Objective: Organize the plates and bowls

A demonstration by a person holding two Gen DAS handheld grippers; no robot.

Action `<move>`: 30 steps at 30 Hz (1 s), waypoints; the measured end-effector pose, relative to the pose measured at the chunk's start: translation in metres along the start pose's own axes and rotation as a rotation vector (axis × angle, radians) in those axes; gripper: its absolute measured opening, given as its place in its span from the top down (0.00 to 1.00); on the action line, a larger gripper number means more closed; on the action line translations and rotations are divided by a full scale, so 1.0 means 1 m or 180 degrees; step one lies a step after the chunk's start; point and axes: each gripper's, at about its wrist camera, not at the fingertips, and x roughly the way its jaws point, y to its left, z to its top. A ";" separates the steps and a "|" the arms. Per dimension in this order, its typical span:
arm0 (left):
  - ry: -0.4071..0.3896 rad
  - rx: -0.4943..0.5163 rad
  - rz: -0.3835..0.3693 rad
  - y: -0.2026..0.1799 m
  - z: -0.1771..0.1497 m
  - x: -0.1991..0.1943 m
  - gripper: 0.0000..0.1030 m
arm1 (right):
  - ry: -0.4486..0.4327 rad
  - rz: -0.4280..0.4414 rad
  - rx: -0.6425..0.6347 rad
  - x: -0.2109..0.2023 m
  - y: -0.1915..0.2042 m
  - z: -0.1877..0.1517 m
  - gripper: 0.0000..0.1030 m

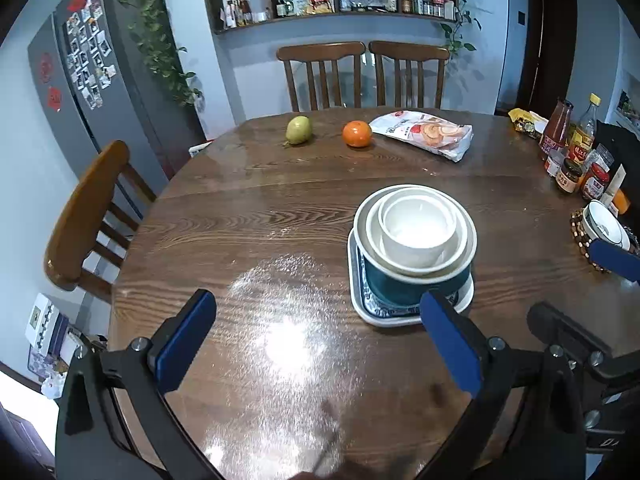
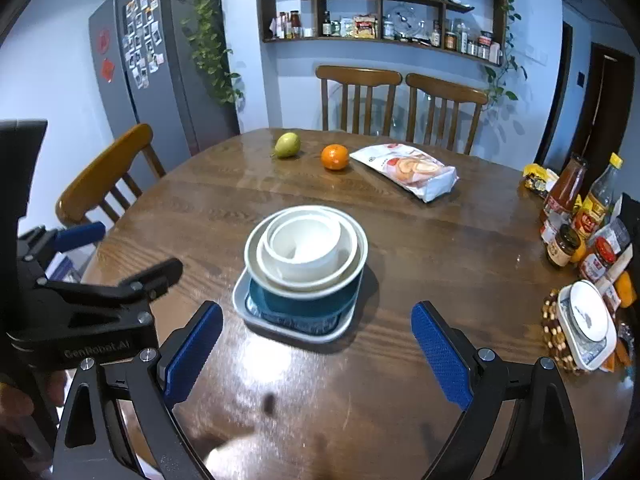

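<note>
Grippers, left (image 1: pixel 320 344) and right (image 2: pixel 318 350), hang tilted down over the glossy wood-grain table (image 1: pixel 248 216), jaws wide and empty. Ahead, round nested white bowls (image 2: pixel 306 246) sit inside a teal bowl (image 2: pixel 308 300) on a square plate (image 2: pixel 256 322).

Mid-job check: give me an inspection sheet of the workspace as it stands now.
Surface: round wooden table, glossy, with glare patches near the front edge.
Job's things: white bowls nested in a teal bowl on a square plate; another dish on a beaded trivet at the right edge.
Clutter: pear, orange, snack bag, sauce bottles and jars.
Grippers: left gripper open, empty; right gripper open, empty.
Cables: nothing seen.
Surroundings: wooden chairs, fridge, wall shelf.
</note>
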 end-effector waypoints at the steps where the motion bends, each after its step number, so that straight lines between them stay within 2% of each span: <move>1: -0.0016 0.0023 -0.0017 -0.001 -0.003 -0.004 0.01 | 0.0018 -0.0005 -0.0009 -0.002 0.002 -0.003 0.07; 11: 0.0043 0.0210 0.0006 -0.009 -0.022 -0.012 0.01 | 0.0109 0.0007 0.0016 -0.009 0.007 -0.023 0.07; 30: 0.0079 0.0224 -0.0017 -0.017 -0.030 -0.014 0.01 | 0.0132 -0.0027 0.0048 -0.013 0.005 -0.033 0.07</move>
